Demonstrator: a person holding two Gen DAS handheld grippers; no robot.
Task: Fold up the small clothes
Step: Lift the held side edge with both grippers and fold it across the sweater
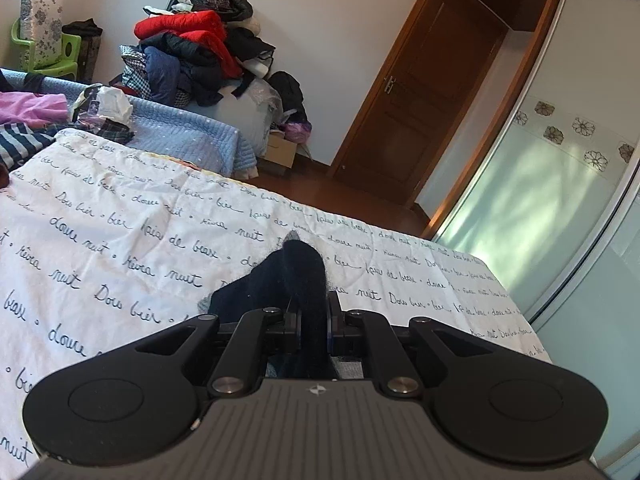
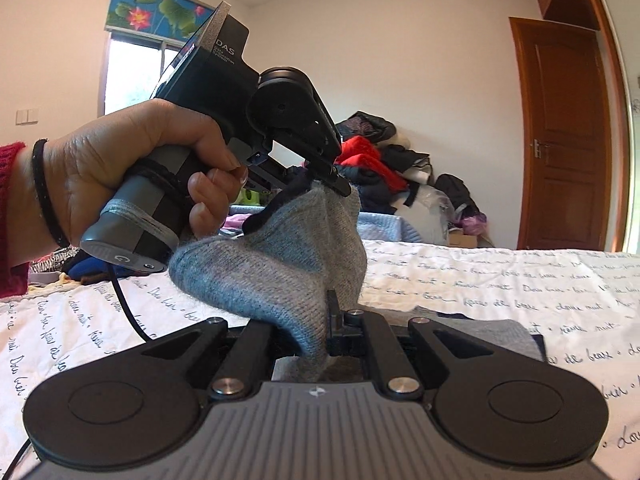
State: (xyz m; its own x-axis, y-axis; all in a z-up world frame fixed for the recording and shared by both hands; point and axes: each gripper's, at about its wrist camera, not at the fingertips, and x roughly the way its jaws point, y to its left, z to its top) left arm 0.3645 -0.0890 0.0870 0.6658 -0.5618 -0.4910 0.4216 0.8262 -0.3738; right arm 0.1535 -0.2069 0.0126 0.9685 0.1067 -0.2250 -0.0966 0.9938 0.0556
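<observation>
A small knit garment, grey point(image 2: 280, 264) with a dark navy part point(image 1: 296, 280), is held up over a white quilt with script print point(image 1: 120, 216). My left gripper point(image 1: 313, 326) is shut on its navy part. In the right wrist view the left gripper point(image 2: 336, 182) pinches the garment's top edge, held by a hand. My right gripper point(image 2: 316, 332) is shut on the grey lower part, which drapes over its fingers. More grey fabric point(image 2: 500, 332) lies on the quilt behind my right gripper.
A heap of clothes point(image 1: 192, 48) sits at the bed's far end on a blue quilted cover point(image 1: 192, 132). Striped and purple clothes point(image 1: 24, 120) lie at the left. A wooden door point(image 1: 420, 92) and a glass wardrobe door point(image 1: 540, 200) stand right.
</observation>
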